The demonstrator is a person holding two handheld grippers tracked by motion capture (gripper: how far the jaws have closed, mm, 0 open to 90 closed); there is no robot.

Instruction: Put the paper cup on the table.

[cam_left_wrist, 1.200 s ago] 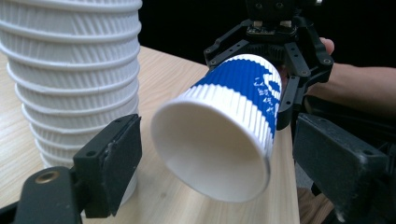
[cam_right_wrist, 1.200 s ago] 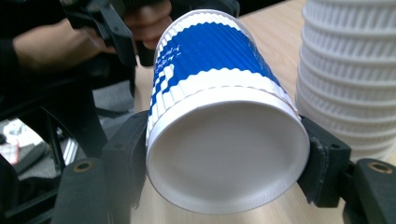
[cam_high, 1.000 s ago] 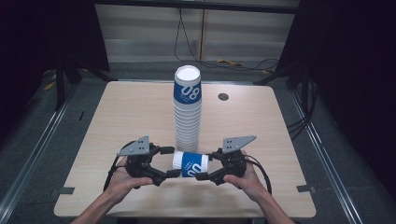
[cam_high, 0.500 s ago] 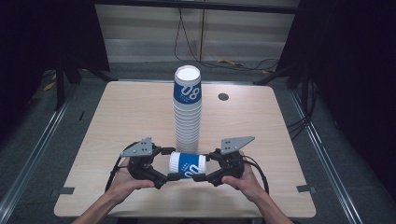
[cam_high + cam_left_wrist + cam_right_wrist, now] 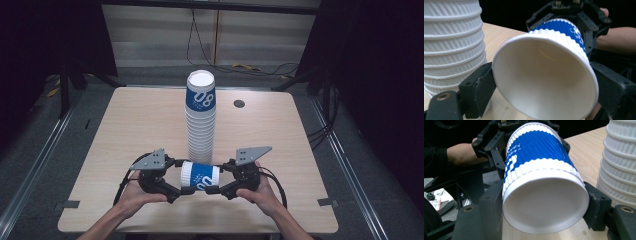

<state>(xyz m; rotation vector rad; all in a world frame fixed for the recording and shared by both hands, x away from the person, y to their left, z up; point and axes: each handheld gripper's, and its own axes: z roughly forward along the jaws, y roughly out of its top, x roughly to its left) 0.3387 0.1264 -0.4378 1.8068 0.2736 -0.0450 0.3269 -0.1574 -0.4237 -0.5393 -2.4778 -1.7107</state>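
Cup handoff, both grippers on it
Cup (image 5: 200,175) lies sideways near the stack (image 5: 200,120); left gripper (image 5: 176,181) pinches the rim end, right gripper (image 5: 216,181) the base. Squeeze lightly, pull straight apart along its axis.

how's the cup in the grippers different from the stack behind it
The cup lies on its side, held between the left gripper at its open rim and the right gripper at its base; the stack stands upright on the table, untouched. The cup is single; the stack is many nested cups. Both are ribbed white paper with blue bands.
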